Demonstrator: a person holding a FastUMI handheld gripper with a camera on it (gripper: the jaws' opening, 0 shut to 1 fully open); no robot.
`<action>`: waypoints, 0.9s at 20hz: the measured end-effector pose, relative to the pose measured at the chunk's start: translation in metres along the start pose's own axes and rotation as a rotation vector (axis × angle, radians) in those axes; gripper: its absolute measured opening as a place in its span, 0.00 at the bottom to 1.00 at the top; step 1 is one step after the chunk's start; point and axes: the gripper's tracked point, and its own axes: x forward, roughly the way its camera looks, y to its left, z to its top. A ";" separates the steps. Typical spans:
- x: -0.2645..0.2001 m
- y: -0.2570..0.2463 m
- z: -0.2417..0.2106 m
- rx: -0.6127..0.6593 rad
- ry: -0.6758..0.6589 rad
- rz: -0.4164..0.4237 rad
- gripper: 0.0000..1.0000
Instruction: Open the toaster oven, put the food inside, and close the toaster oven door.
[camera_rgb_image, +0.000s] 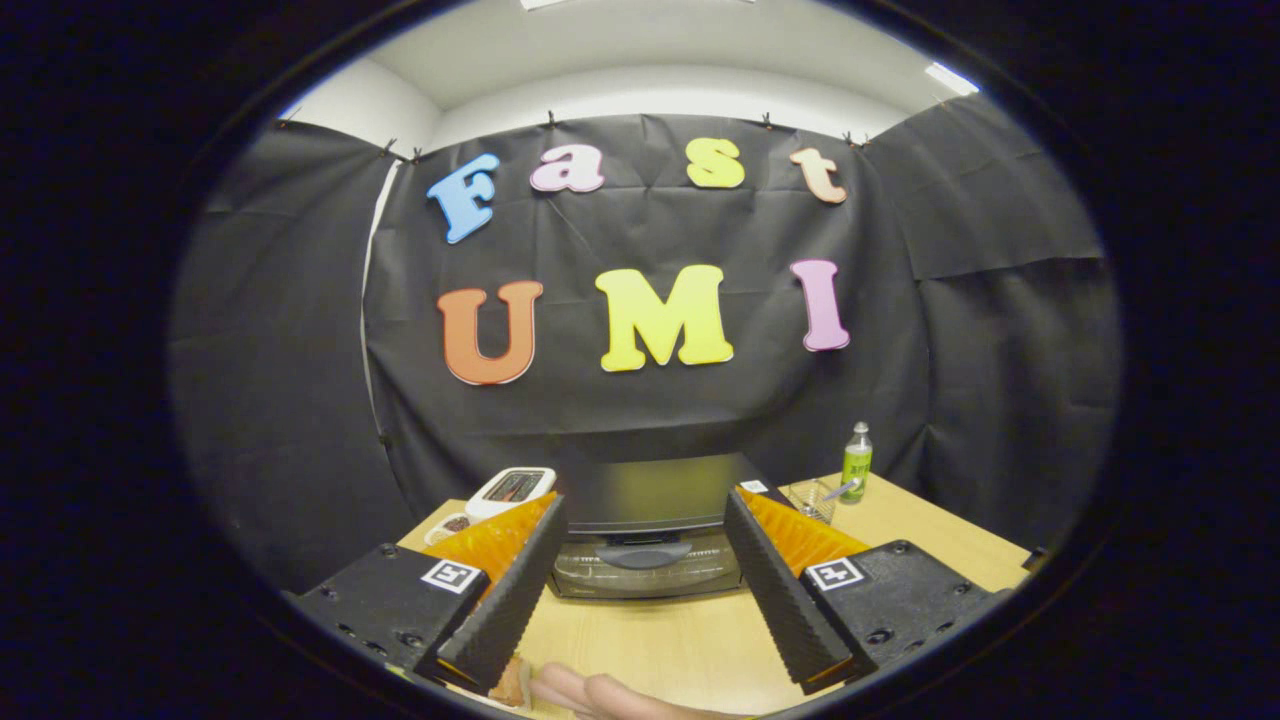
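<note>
toaster oven (648, 540) sides hidden behind claw (645, 575) fingers

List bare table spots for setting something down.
Bare wood runs between the open tool and the closed toaster oven, and right of the oven, before the green bottle. Crowded: pop-up toaster and dish left of the oven.

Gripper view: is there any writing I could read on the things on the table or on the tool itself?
Green bottle: it has a label, but it is too small to read.
Square markers on the gripper: black-and-white patterns, no words.
Toaster oven, just ahead between the open fingers: no readable writing.
White toaster: no readable writing.
</note>
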 end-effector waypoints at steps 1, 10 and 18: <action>0.013 0.003 -0.004 -0.010 0.011 0.014 1.00; 0.129 -0.019 -0.062 -0.089 0.144 -0.053 1.00; 0.166 -0.010 -0.097 -0.075 0.214 -0.020 1.00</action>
